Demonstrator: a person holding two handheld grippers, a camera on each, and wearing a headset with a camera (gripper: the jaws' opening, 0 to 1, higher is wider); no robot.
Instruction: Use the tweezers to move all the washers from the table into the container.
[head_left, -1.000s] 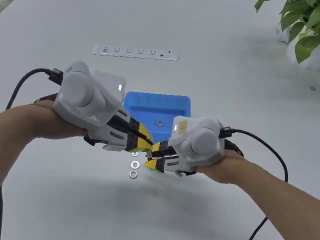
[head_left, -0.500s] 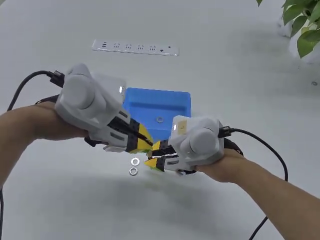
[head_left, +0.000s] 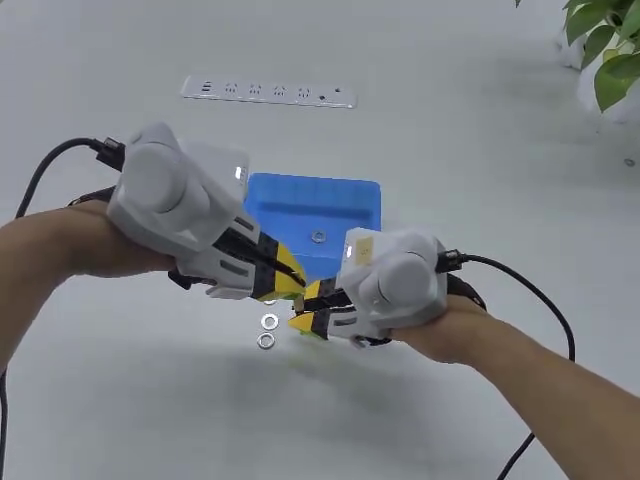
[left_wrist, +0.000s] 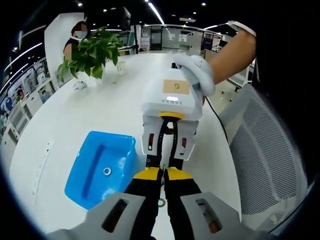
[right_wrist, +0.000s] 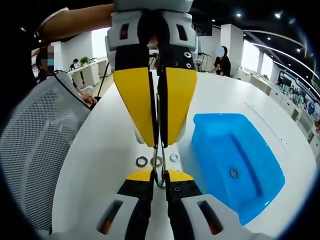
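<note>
Item: tweezers (right_wrist: 159, 152), pinched by both the left gripper (left_wrist: 162, 174) and the right gripper (right_wrist: 159, 176), above three washers (right_wrist: 142, 161) mid-worktop beside the container (right_wrist: 220, 125), a fourth washer (right_wrist: 234, 173) inside it; we judge it best to nip one rim squarely and lift level.

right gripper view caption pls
Left hand-held gripper and right hand-held gripper pinch tweezers above three washers, beside blue container holding one washer

container: blue rectangular plastic container (head_left: 345, 200), open side up on table | inside: one small silver metal washer (head_left: 318, 237), flat | loose: three flat silver ring washers (right_wrist: 142, 161), in row on table just beside container | tool: thin metal tweezers (right_wrist: 159, 150), arms near together, above middle loose washer
</note>
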